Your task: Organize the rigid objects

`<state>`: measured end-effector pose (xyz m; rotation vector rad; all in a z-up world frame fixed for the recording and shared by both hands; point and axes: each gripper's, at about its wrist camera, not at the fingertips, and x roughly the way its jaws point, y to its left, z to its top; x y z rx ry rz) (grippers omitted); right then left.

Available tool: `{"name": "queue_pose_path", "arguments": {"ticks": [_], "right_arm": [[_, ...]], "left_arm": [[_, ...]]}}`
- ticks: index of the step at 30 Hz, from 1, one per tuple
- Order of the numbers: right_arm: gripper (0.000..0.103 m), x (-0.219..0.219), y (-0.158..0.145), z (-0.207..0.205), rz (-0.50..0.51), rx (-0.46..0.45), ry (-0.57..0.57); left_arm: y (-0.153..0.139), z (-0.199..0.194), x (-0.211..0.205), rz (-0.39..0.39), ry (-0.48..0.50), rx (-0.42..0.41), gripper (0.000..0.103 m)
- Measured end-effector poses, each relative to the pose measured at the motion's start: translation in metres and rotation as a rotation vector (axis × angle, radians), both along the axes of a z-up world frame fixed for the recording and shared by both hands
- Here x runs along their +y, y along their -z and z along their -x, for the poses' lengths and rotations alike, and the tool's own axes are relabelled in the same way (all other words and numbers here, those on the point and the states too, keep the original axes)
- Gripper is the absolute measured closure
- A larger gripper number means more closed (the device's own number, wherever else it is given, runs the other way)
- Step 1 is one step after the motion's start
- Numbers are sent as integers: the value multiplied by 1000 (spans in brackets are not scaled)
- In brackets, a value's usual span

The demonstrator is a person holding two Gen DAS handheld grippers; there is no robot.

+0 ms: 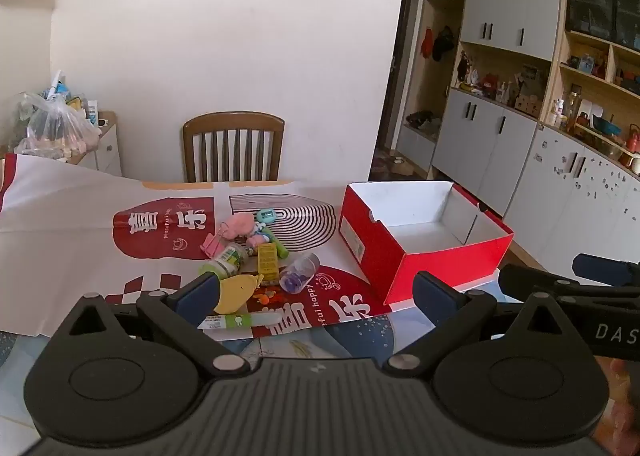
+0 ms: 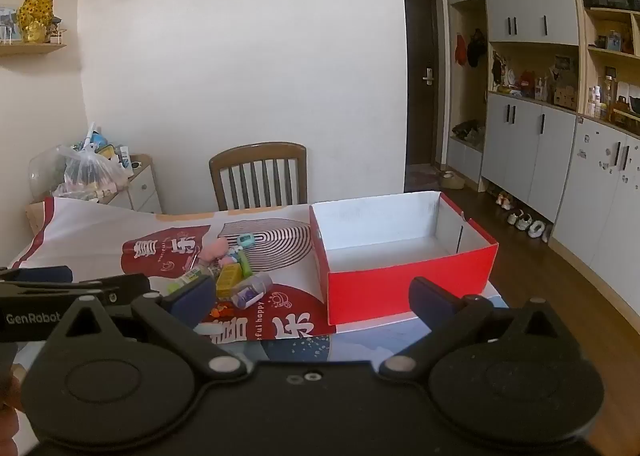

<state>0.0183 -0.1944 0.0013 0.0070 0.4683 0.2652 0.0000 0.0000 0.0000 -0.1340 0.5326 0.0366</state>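
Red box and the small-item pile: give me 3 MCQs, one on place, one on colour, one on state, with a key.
1. From the left wrist view, where does the pile of small items lie relative to the red box?
A. inside it
B. to its left, on the printed cloth
C. behind it

2. What colour is the inside of the box?
A. white
B. black
C. yellow

3. How does the left tool stand?
A. shut on the yellow box
B. shut on nothing
C. open, holding nothing

Key: 1 B, the pile sits on the cloth left of the box's wall. 2 A, the inner walls and floor show white. 3 C, its fingers are spread wide above the table with nothing pressed between them.
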Motion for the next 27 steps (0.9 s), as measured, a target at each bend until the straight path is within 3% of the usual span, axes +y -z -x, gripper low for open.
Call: {"name": "queue_pose_path", "arguments": {"ticks": [8,27], "right_arm": [[0,-2,0,0,4,3,-2],[0,-5,-2,0,-3,4,-4]], "left_arm": [[5,-3,4,26,7,2,0],[-8,7,-11,-39,-10,-20,0]]}}
